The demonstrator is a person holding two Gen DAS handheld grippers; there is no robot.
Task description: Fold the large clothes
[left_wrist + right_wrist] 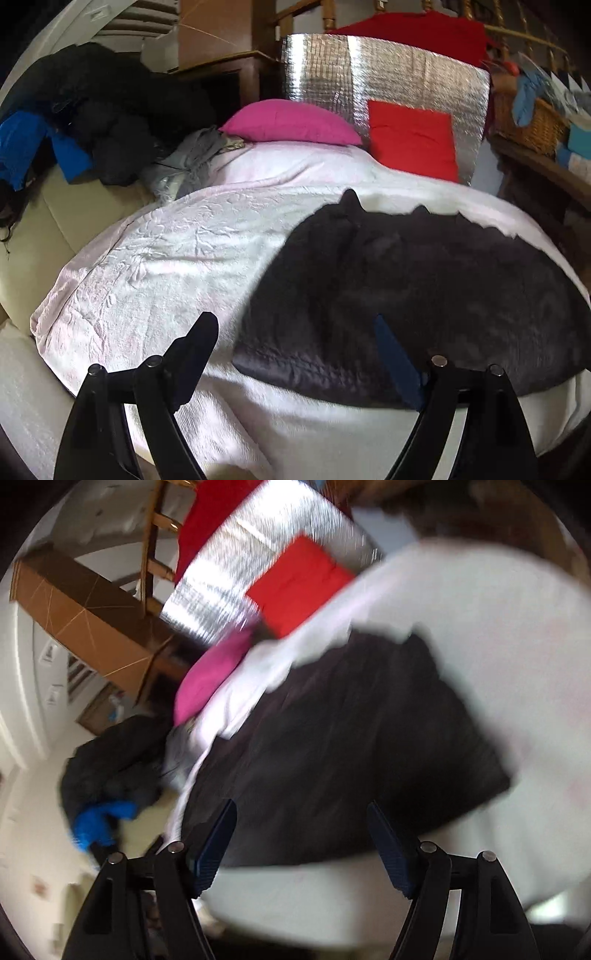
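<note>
A black garment (pixel 424 295) lies folded flat on the white bedspread (pixel 166 251), towards the right side. My left gripper (pixel 295 325) is open and empty, hovering above the garment's near left edge. In the blurred, tilted right wrist view the same black garment (pixel 351 746) lies on the white bedspread (pixel 498 627). My right gripper (pixel 301 812) is open and empty above the garment's near edge.
A pink pillow (pixel 291 123) and a red cushion (pixel 413 140) sit at the bed's head against a silver foil panel (pixel 388 77). A heap of dark clothes (pixel 103 110) with a blue item lies on the left. A wicker basket (pixel 528 118) stands at right.
</note>
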